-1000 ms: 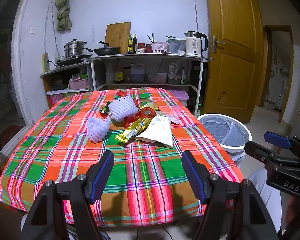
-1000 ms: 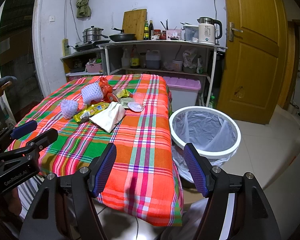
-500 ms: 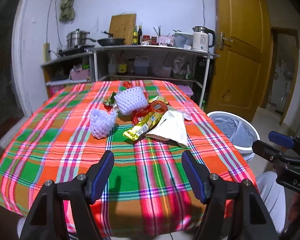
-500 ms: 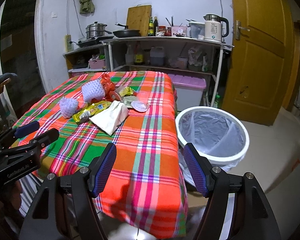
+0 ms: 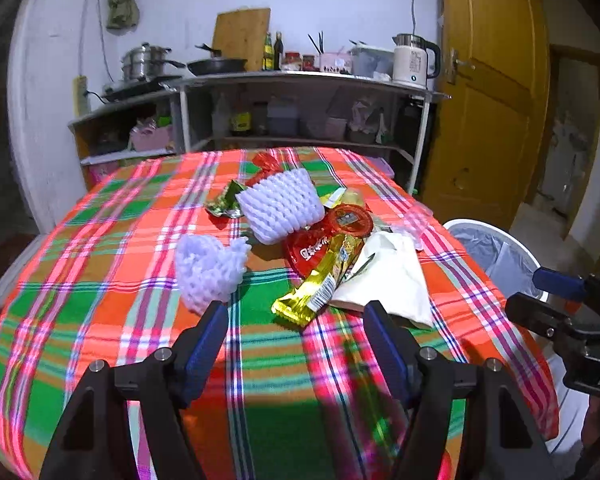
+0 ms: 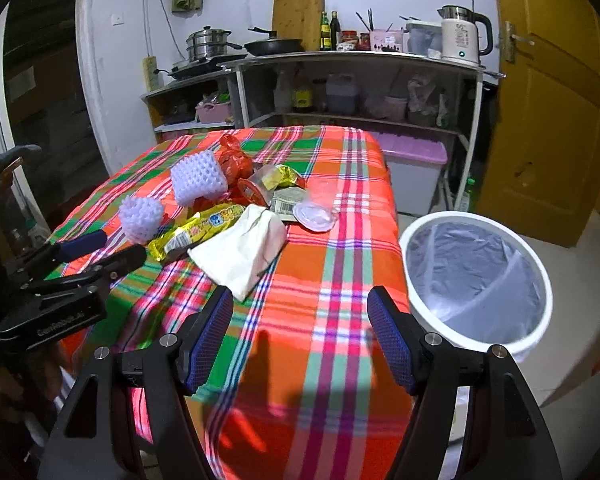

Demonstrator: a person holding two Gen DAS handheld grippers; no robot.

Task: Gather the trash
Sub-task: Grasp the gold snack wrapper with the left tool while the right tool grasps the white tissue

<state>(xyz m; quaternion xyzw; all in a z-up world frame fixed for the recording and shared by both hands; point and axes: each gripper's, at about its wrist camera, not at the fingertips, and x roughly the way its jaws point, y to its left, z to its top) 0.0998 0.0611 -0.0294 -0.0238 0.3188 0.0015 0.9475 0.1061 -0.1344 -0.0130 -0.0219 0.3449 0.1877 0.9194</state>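
A: Two claws, both with jaws apart and empty. Which one is nearer the trash?

B: The left claw (image 5: 296, 326). The foam net (image 5: 208, 268) sits just ahead of its left finger, and the gold wrapper (image 5: 320, 280) lies ahead between the fingers, its long axis slanting away to the right (roughly along the reach).

A: And the right claw (image 6: 300, 328)?

B: Farther off; the white paper bag (image 6: 244, 252) lies ahead to its left on the counter (image 6: 340, 264), the bin (image 6: 476, 272) to its right.

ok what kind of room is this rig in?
Most likely a home kitchen with a dining table: a shelf rack carries a stacked steamer pot, a frying pan and an electric kettle, behind a table with a plaid cloth.
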